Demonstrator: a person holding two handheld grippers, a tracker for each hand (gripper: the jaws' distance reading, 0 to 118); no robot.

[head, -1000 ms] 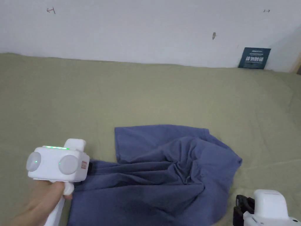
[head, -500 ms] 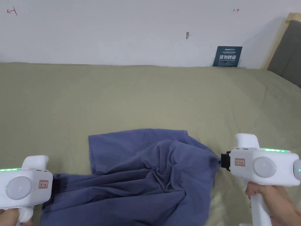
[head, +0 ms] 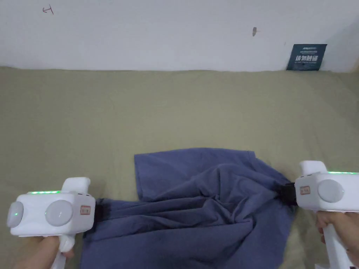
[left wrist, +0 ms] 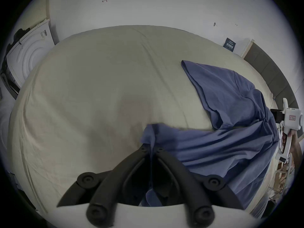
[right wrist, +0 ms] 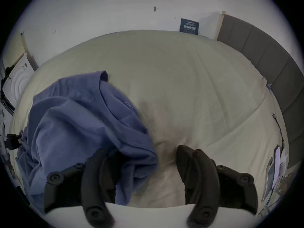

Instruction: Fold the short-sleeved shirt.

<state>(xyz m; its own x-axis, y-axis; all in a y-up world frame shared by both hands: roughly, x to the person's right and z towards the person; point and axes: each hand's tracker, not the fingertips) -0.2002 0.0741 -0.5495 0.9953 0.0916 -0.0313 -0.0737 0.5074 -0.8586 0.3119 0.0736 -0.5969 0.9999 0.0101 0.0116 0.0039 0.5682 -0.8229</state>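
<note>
Over the last second, brings the right gripper (head: 285, 194) up from the bed's near edge to the right-hand edge of the blue shirt (head: 196, 210), opposite the left gripper (head: 100, 212), already at the other edge. Points, most likely, to a two-sided hold nearly in place for spreading the cloth flat, with no fold begun yet. Finds the shirt on the near half of the bed (head: 175, 105), about midway across it and well short of the bed's far edge by the wall. Looks rumpled: one flat panel with a straight hem lying towards the bed's far edge, then a heap of deep creases between the two grippers, drawn into tauter lines on the left. Keeps the left gripper clenched on a pinch of the shirt's edge, cloth showing between the pressed jaws. Leaves the right gripper spread wide, cloth draped over one jaw, nothing grasped so far.
</note>
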